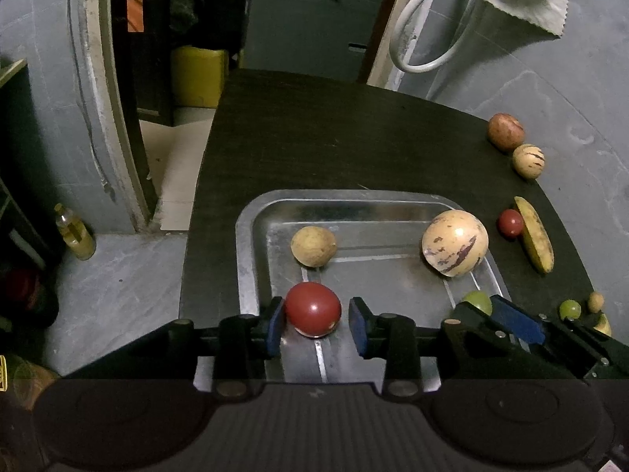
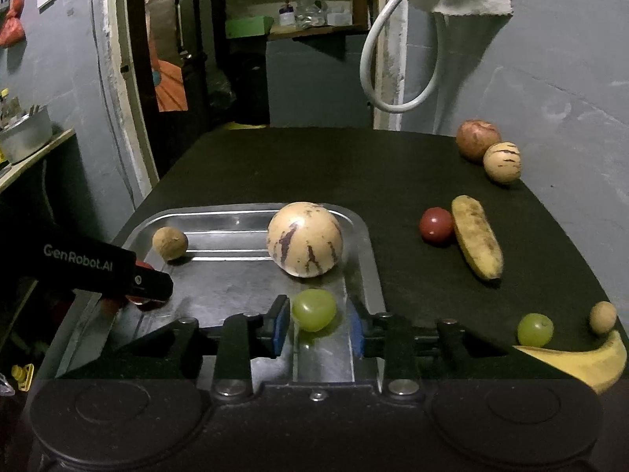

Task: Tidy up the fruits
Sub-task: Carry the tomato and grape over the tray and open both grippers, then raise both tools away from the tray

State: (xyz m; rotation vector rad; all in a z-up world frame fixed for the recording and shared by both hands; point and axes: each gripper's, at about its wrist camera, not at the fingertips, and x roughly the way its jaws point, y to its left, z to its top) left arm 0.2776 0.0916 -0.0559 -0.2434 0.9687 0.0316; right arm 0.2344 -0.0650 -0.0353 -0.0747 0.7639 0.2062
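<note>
A metal tray (image 1: 245,236) lies on the dark table. On its near part rests a red tomato (image 1: 312,308), flanked by the blue pads of my left gripper (image 1: 316,322). The left pad touches it and a gap shows at the right pad, so the jaws stand open. In the right wrist view a green round fruit (image 2: 314,308) sits on the tray (image 2: 365,259) inside my right gripper (image 2: 318,328), also open, with a gap at its right pad. A large striped melon (image 2: 304,239) and a tan round fruit (image 2: 170,243) lie further back in the tray.
On the table right of the tray lie a second tomato (image 2: 435,225), a spotted banana (image 2: 476,236), a reddish apple (image 2: 477,139) and a small striped melon (image 2: 502,162). Nearer lie a green fruit (image 2: 534,329), a small tan fruit (image 2: 602,316) and another banana (image 2: 582,362).
</note>
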